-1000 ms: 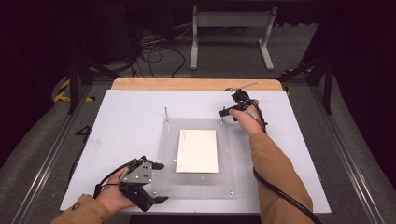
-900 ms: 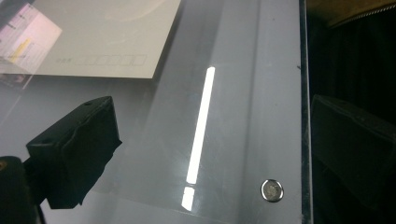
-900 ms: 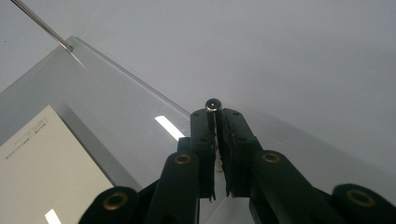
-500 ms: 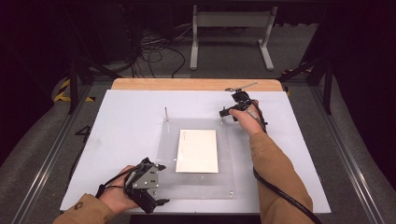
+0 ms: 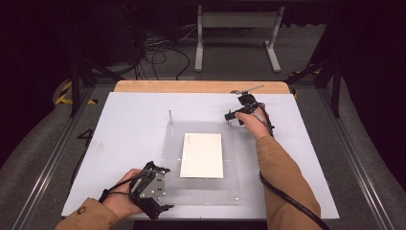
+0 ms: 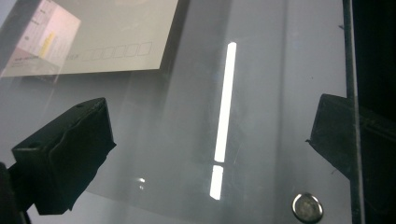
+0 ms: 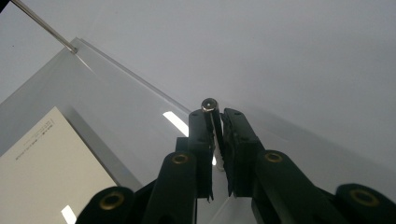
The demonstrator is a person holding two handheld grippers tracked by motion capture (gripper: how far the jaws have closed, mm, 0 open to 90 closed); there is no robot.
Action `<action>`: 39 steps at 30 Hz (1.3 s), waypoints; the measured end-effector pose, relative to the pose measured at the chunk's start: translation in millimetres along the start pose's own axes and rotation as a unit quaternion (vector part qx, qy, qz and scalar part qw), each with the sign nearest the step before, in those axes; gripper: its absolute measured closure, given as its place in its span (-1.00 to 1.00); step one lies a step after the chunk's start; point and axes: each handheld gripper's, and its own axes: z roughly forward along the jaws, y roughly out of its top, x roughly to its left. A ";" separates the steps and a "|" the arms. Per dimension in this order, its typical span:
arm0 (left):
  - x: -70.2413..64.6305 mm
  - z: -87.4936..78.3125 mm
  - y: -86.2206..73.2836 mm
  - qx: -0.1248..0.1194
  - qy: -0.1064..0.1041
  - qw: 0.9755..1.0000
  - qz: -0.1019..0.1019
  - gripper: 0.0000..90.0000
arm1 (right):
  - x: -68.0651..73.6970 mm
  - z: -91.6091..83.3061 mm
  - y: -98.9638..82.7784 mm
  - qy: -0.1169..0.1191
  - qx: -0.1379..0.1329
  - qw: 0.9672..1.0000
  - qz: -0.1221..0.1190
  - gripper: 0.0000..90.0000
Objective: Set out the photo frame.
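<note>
A clear plastic plate lies on the white table, and a white card rests at its middle. My right gripper is at the plate's far right corner, shut on a thin upright metal pin whose shaft runs down between the two jaws. A second pin stands at the far left corner. My left gripper hovers over the near left part of the plate, open, with nothing between its jaws. In the left gripper view the jaws stand wide over bare plate, with the card beyond.
A round metal stud sits in the plate close to my left gripper's right jaw, and another marks the near right corner. The table's wooden far edge borders dark floor holding cables and a white stand. Metal rails run along both sides.
My left gripper has shifted slightly to the right and turned a little at the plate's near left corner. The right gripper has stayed on the pin.
</note>
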 end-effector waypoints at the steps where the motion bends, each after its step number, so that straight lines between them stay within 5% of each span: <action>1: 1.5 -3.8 0.0 -0.014 0.000 1.000 -0.008 -0.98 | -0.3 0.2 -0.3 0.001 -0.002 1.000 0.001 0.83; 4: 2.5 -9.9 1.0 -0.027 0.014 1.000 0.002 -0.90 | -0.9 0.4 -0.4 0.003 -0.002 1.000 0.001 0.83; 13: -1.1 -17.7 5.3 -0.046 -0.001 0.999 0.027 -0.43 | -4.7 0.6 -2.9 0.019 -0.010 1.000 -0.006 0.81; 18: -3.4 -22.7 6.7 -0.053 0.008 0.998 0.035 -0.23 | -6.2 0.3 -5.0 0.027 -0.017 0.999 -0.008 0.80; 26: -5.3 -33.0 11.1 -0.076 0.028 0.995 0.052 0.01 | -13.5 -4.5 -12.9 0.049 -0.049 0.997 0.024 0.67; 29: -3.5 -37.5 12.8 -0.091 0.032 0.994 0.050 0.07 | -16.7 -15.0 -16.6 0.054 -0.086 0.994 0.039 0.43; 32: 0.1 -43.6 16.2 -0.100 0.036 0.993 0.046 0.13 | -17.7 -32.7 -21.8 0.043 -0.113 0.992 0.029 0.31; 39: 10.8 -54.4 21.6 -0.135 0.037 0.990 0.013 0.18 | -20.4 -62.5 -41.3 0.070 -0.150 0.986 0.024 0.25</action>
